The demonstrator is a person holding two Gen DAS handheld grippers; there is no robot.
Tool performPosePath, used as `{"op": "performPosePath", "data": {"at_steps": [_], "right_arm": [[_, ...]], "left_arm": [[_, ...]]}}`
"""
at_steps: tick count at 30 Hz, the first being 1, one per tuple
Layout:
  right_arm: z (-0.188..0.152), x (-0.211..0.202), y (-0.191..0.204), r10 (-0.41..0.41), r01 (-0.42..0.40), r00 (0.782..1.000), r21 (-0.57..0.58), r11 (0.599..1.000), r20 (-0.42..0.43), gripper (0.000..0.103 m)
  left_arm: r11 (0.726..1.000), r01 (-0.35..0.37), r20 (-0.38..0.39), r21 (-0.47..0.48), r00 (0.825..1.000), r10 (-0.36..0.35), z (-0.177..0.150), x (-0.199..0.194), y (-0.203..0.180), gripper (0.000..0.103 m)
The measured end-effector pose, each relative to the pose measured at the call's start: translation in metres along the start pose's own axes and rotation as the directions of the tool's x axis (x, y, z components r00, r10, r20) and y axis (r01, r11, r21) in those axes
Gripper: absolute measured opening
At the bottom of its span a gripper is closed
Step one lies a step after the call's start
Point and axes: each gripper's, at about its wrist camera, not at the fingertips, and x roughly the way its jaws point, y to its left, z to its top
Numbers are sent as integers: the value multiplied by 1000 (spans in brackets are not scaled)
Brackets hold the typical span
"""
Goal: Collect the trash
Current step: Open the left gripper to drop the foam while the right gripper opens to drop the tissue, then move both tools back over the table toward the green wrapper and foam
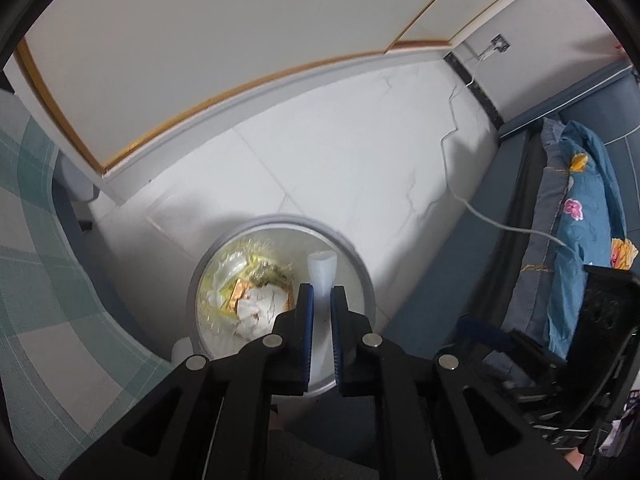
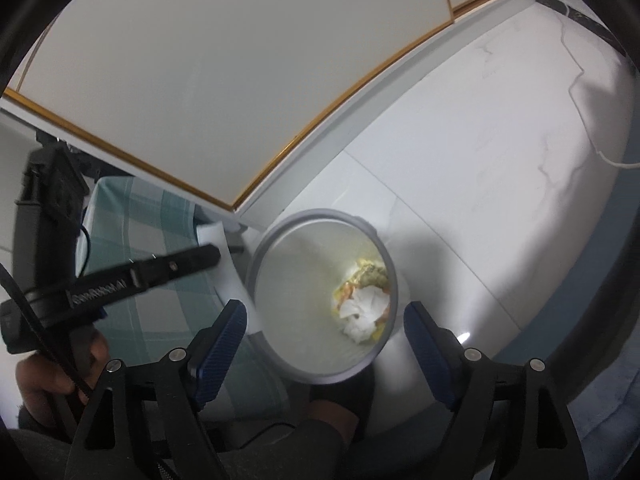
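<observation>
Left wrist view gives me the white marble-veined floor (image 1: 360, 152) first, with a white wardrobe (image 1: 200, 60) edged in gold trim along its far side and a blue floral pillow (image 1: 576, 200) at its right edge. A green checked cloth (image 1: 48, 240) fills the left. On the floor stands the grey trash bin (image 1: 276, 224), its rim round and open; crumpled white tissue (image 1: 260, 308) and yellowish wrappers (image 1: 232, 296) lie at its bottom. My left gripper (image 1: 320, 300) is pinching a small white paper piece (image 1: 322, 272) directly above the bin's mouth, near its right rim, the blue pads nearly together on it.

From the right wrist, my right gripper (image 2: 324, 320) is spread wide with nothing between its blue pads (image 2: 224, 328), hanging over the bin's near rim. A hand (image 2: 52, 376) grips the left tool at the lower left.
</observation>
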Motion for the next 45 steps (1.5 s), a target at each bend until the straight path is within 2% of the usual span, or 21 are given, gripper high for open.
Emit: {"op": "performPosePath", "data": {"at_steps": [4,6,9,16,20,24,27,30,32,33,35,40,43,45], "right_arm": [[-1,-4,0,5,-5,1000,3,1000,7,82],[0,-8,-1,4,-4,1000,1,1000,14,82],[-1,-13,0,6,-6,1000,3,1000,20,82],[1,-26,9,6,-6,999,-11,1000,41,84],[1,-38,22,12,-9,998,-34,999,65,85],[3,-54,43,24,-17,994,-71,997,103,87],[6,-67,62,38,-23,990,-106,994,139,87],[10,-81,85,63,-37,983,-150,988,171,87],[12,-88,103,64,-27,980,-193,981,188,87],[13,-93,116,61,-17,980,-220,975,192,87],[14,-101,133,70,-16,977,-254,967,202,87],[13,-130,180,145,-57,956,-326,944,254,87],[9,-140,209,197,-89,945,-376,922,261,87],[3,-146,236,231,-98,935,-429,898,269,87]], "left_arm": [[1000,-30,-69,-9,997,29,-3,11,2,12],[998,-57,-87,-7,995,56,-6,12,2,36],[998,-60,-67,-1,996,60,-9,5,2,53],[996,-93,23,11,995,93,-20,-23,3,59],[996,-85,82,-17,993,86,-27,-43,8,60],[992,-120,190,-46,974,126,-33,-74,16,60],[985,-152,271,-84,947,170,-37,-104,25,61],[975,-180,356,-131,909,216,-42,-139,35,61],[962,-210,413,-173,872,264,-47,-161,41,62],[957,-219,438,-191,853,282,-49,-172,45,67],[950,-224,485,-219,820,305,-56,-192,51,71],[933,-249,564,-260,745,356,-76,-233,64,71],[922,-255,593,-291,708,383,-87,-252,71,72],[916,-256,605,-308,690,396,-92,-262,75,74]]}}
